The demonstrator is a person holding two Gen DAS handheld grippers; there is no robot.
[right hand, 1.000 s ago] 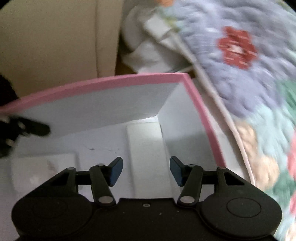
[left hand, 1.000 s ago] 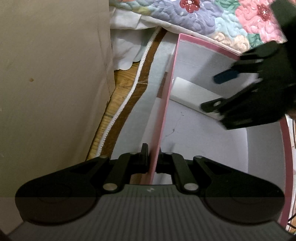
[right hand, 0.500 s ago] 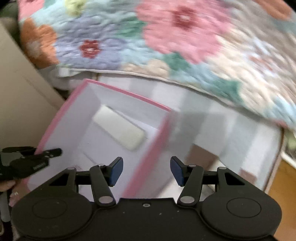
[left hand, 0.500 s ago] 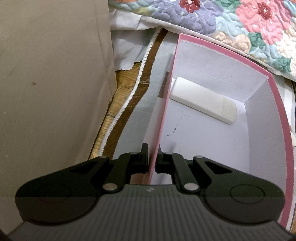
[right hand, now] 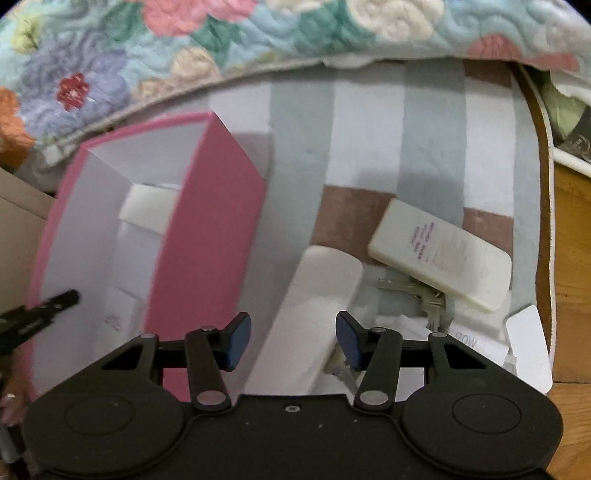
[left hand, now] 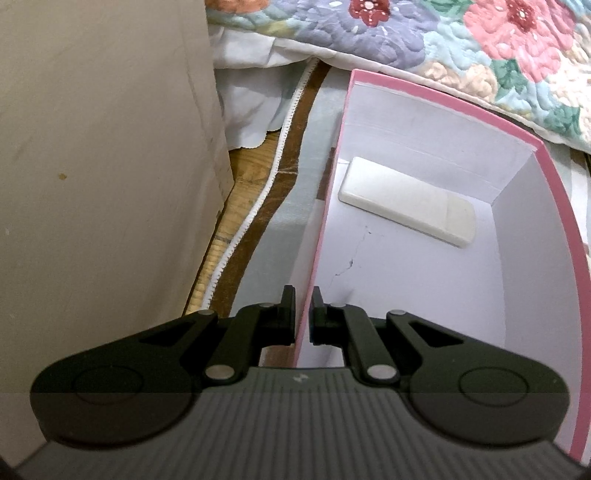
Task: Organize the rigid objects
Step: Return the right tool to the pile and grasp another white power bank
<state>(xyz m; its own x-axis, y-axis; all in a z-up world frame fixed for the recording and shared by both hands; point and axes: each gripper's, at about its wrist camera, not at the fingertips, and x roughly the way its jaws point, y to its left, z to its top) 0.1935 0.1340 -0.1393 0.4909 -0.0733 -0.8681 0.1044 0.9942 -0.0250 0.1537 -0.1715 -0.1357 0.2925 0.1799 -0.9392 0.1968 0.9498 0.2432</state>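
Clamping pink box (left hand: 321, 236) side wall, left tongs (left hand: 303, 317) nearly shut on rim. White flat block (left hand: 406, 201) lies inside box, ahead-right of left tongs, against far wall. Right tongs (right hand: 293, 341) closing, hovering over second white block (right hand: 314, 321) between blue pads (right hand: 236, 341), not pressing. Labelled white block (right hand: 443, 254) ahead-right on striped mat (right hand: 369, 122). Floral quilt (right hand: 221, 33) beyond.
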